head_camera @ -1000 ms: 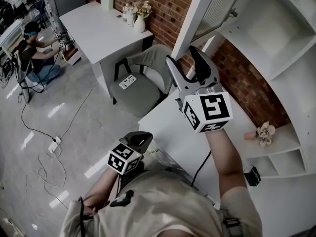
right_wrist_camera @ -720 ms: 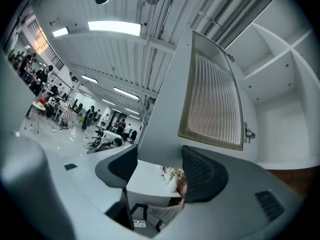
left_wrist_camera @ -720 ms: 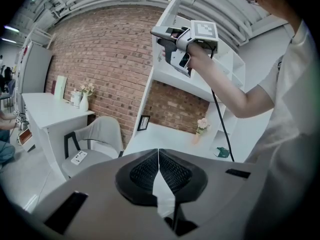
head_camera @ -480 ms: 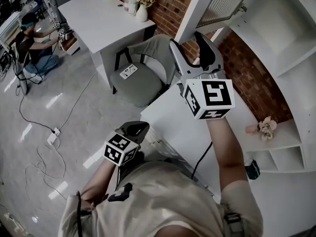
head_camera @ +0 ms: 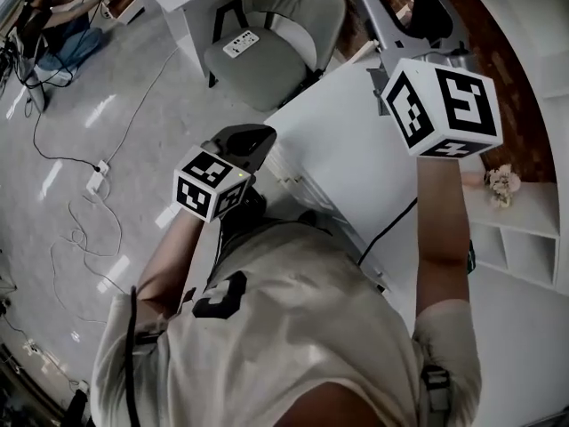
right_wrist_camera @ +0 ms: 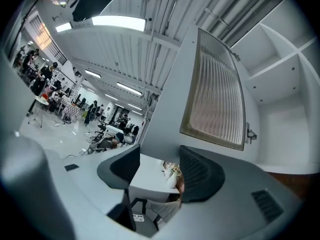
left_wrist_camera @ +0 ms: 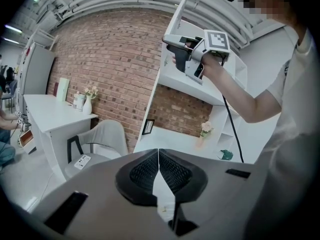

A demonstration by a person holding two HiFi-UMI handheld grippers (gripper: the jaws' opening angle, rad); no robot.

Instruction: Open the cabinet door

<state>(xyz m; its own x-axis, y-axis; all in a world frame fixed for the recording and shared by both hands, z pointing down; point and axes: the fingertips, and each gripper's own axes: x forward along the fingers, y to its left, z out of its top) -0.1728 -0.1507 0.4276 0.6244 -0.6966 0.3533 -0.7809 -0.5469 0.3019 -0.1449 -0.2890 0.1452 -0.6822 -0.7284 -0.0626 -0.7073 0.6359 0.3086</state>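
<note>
Already the cabinet door [right_wrist_camera: 215,94], with its ribbed glass panel, stands swung well out from the white cabinet [right_wrist_camera: 280,99], high on your right. Your right hand-held gripper [right_wrist_camera: 161,168] is raised level just under the door's lower edge. Its jaws are wide and have only just been closing a little. Nothing sits between the pads, only the far room beyond them, so you are not gripping the door.

Compared with a second ago, your head view has dropped. The door, which was in sight at the top, has gone off the upper edge, and the right marker cube looms larger. The door's angle looks much as it did, so the opening appears essentially done. What remains is probably to clear the hand without knocking the panel.

Your left hand-held gripper [left_wrist_camera: 158,166] is down by your waist, jaws pressed together on nothing.

Below the cabinet runs a white worktop [head_camera: 356,158], mostly bare. A small spray of flowers [head_camera: 503,185] sits on a shelf beside it, and a grey chair [head_camera: 276,34] stands near its end. Behind is a brick wall [left_wrist_camera: 110,69]. The glossy floor [head_camera: 107,123] has cables trailing across it, and a person [head_camera: 53,25] is seated well away.
</note>
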